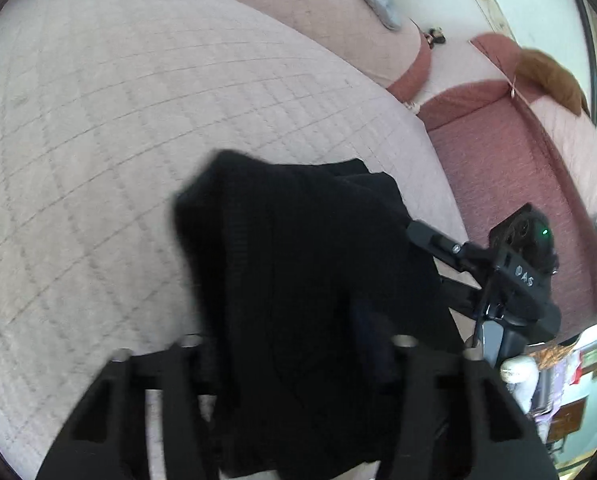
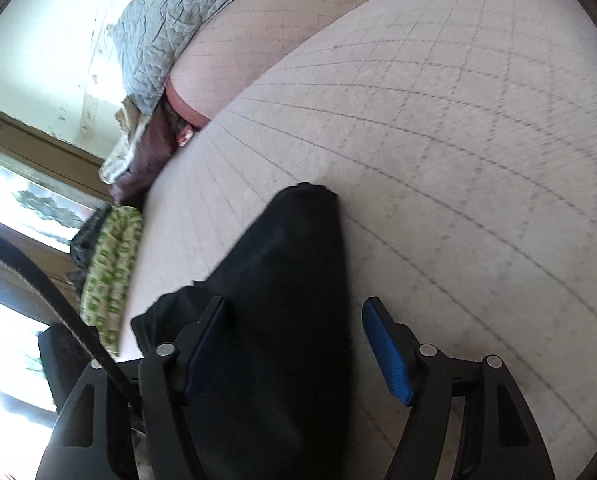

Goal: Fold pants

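Observation:
The black pants (image 1: 298,280) hang bunched over a pale quilted bed cover (image 1: 138,140). In the left wrist view the cloth drapes over and between my left gripper's (image 1: 298,356) fingers and hides the pads, so its grip cannot be made out. The right gripper shows at the right of that view (image 1: 430,236), its tip at the pants' edge. In the right wrist view the pants (image 2: 282,300) lie between the blue pads (image 2: 386,356) of my right gripper (image 2: 294,352), whose jaws stand wide apart, open around the cloth.
A grey quilted blanket (image 2: 166,28) lies at the far end of the bed. A green patterned cloth (image 2: 110,272) sits at the bed's left edge. A red carpet (image 1: 506,184) and a brown cushion (image 1: 550,80) lie beyond the bed's right edge.

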A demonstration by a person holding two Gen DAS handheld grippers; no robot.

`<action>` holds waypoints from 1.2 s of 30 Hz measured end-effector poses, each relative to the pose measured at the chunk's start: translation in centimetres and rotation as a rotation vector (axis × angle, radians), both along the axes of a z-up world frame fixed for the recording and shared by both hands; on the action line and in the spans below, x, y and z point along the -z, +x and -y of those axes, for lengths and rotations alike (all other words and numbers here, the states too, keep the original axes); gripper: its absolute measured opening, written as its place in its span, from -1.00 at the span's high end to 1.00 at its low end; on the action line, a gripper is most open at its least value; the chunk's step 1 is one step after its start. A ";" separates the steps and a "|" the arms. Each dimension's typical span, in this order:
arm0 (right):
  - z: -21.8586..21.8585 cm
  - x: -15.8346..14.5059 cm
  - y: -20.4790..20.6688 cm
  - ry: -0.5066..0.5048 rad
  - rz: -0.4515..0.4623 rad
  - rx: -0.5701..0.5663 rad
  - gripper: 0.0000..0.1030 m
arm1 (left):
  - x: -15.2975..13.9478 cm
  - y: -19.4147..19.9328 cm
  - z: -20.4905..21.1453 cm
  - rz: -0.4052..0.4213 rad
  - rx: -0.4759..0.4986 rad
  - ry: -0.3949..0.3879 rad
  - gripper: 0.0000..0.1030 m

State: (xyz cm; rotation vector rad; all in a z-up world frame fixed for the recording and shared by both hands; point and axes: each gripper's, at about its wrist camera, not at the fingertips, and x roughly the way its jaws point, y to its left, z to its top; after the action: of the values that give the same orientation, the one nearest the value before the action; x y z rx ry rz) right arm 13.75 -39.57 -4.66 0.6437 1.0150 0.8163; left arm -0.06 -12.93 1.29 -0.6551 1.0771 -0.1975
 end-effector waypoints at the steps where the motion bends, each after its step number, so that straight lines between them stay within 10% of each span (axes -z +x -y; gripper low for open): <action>1: -0.3 0.0 0.0 0.009 -0.016 -0.017 -0.19 | 0.2 -0.4 -0.9 -0.004 -0.004 -0.021 0.25; 12: -1.3 -4.0 -2.9 -0.149 0.145 -0.029 0.35 | -2.1 -1.1 1.3 0.054 0.011 0.113 0.18; 18: -0.9 -3.3 -3.3 -0.211 0.146 -0.009 0.22 | -0.2 0.9 1.7 0.009 0.027 0.110 -0.32; 23: -1.6 -0.9 -2.6 -0.159 0.056 -0.035 -0.40 | -0.1 1.3 3.4 0.027 0.040 0.149 -0.63; 27: -1.6 -1.1 -3.0 -0.140 0.065 -0.038 -0.15 | -1.3 0.8 2.9 0.039 0.034 0.144 0.28; 32: -1.6 -3.8 -4.5 -0.120 0.124 -0.055 0.38 | -3.2 0.6 1.9 0.065 0.031 0.071 0.34; 36: -2.1 -6.8 -4.7 -0.103 0.184 -0.046 0.42 | -4.9 2.3 1.5 0.092 0.023 0.073 0.34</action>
State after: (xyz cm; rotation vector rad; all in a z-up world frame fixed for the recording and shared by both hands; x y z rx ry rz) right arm 9.06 -37.44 2.16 0.4497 0.9006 0.8420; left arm 2.23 -14.47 6.16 -0.5629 0.9992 -0.2056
